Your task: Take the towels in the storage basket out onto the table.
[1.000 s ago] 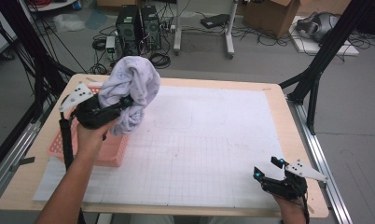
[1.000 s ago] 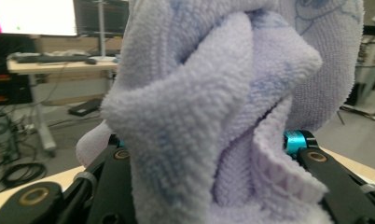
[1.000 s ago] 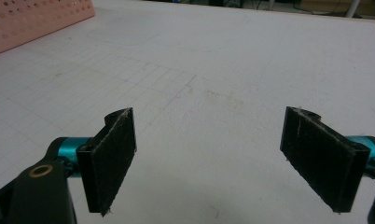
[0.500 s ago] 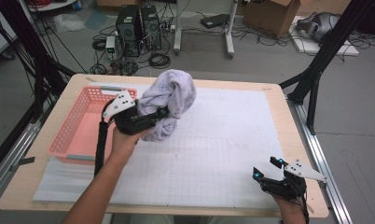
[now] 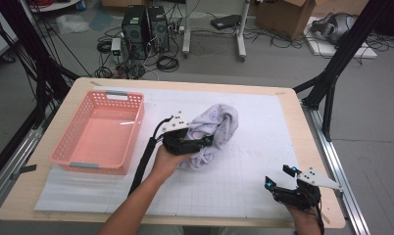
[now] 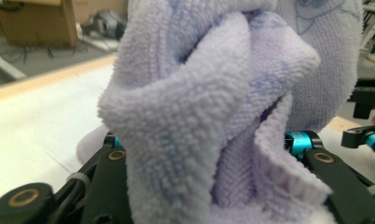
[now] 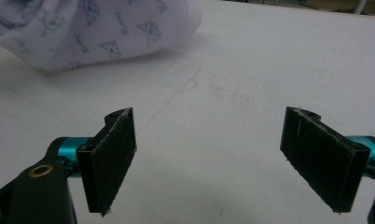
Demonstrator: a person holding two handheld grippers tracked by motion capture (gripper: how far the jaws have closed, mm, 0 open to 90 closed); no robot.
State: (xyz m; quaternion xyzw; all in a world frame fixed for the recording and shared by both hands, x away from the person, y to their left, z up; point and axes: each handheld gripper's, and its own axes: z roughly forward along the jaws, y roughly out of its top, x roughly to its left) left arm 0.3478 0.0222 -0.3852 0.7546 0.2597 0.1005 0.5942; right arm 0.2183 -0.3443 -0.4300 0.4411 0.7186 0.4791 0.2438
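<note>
A lavender towel (image 5: 215,123) sits bunched on the white grid mat (image 5: 263,122) at the table's middle. My left gripper (image 5: 205,141) comes at it from the left, low over the mat. In the left gripper view the towel (image 6: 199,116) fills the gap between both jaws; the jaws have just been opening a little with the cloth still packed between them. My right gripper (image 5: 279,177) rests open near the front right corner with nothing between its pads (image 7: 108,158). In its view the towel (image 7: 97,32) lies ahead to the left.
A pink plastic basket (image 5: 71,142) stands on the left part of the table, nothing seen inside it. The table's wooden edge (image 5: 303,147) runs along the right. Black frame legs, cables and computer cases stand on the floor behind.
My left hand carried the towel from above the basket rightward and down onto the middle of the mat. The right gripper stayed in place.
</note>
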